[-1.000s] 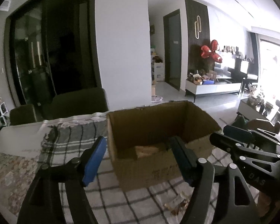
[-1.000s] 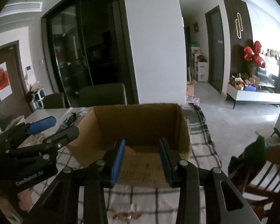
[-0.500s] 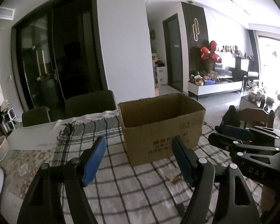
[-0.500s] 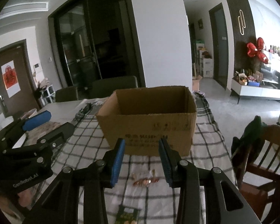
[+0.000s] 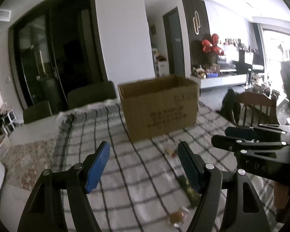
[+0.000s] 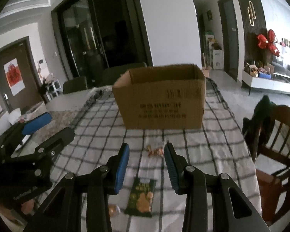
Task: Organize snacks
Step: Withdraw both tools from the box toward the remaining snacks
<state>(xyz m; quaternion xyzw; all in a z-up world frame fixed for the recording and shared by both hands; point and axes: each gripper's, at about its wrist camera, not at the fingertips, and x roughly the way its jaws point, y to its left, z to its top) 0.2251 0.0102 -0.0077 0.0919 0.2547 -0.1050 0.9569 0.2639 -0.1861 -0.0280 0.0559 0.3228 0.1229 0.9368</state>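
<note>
Snacks lie loose on the checked tablecloth (image 6: 212, 135), and the one that matters most is the green packet (image 6: 142, 198) in the lower middle of the right wrist view. It sits just below and between the blue pads of the right gripper (image 6: 147, 168), whose jaws stand apart with nothing held. The packet's long axis runs roughly up and down the frame, almost in line with the fingers and leaning a little to the right at the top. Its narrow width already faces the gap, so I judge little wrist roll is needed. In the left wrist view the same packet (image 5: 191, 191) shows only as a dark sliver at the lower right, half hidden behind the right-hand finger of the left gripper (image 5: 145, 166). That tool also hangs released and empty, with a wider gap. The right hand looks the nearer and better lined up for this pick. A small orange sweet (image 6: 114, 209) lies just left of the packet, close enough to be nudged. A cluster of red-orange wrappers (image 6: 155, 151) rests higher in the frame, between the packet and the cardboard box (image 6: 162, 104). The box stands open-topped at the centre of both views, well beyond the grippers, and is likely where the snacks go.
</note>
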